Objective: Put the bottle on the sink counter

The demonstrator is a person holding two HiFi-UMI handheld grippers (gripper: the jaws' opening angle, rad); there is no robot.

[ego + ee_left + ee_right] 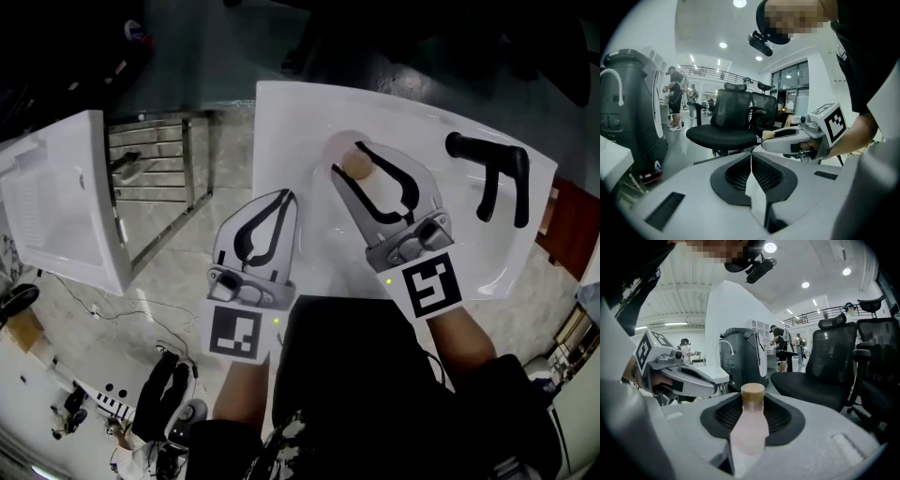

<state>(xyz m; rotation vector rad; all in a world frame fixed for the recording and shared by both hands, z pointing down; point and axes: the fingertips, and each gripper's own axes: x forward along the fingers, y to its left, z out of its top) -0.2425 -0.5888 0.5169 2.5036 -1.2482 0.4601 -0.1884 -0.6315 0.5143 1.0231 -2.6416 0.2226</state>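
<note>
1. There are 2 grippers, 1 in each hand, both held over the front edge of the white sink counter [300, 122].
2. The right gripper [347, 157] holds the only bottle [359, 167]. Its jaws are part-way apart and pinch the bottle's pale pink body from both sides.
3. In the right gripper view the bottle [750, 427] lies along the jaws of the right gripper [752, 411]. Its 1 tan cap [753, 392] points toward the jaw tips, away from the person.
4. In the head view the bottle sits over the oval basin [339, 142] set into the counter. Whether it touches the counter or basin cannot be told.
5. The left gripper [288, 195] is just beside the right one, at the counter's left front corner. Its jaws are pressed together.
6. The left gripper view shows the left gripper [751, 157] with its pads meeting in a single seam and nothing between them.
7. There is 1 black faucet [487, 169] on the counter to the right of the basin, well apart from the bottle.
8. A metal rack [155, 178] stands on the floor left of the counter.
9. There are 2 black office chairs [731, 122] in the room beyond.
</note>
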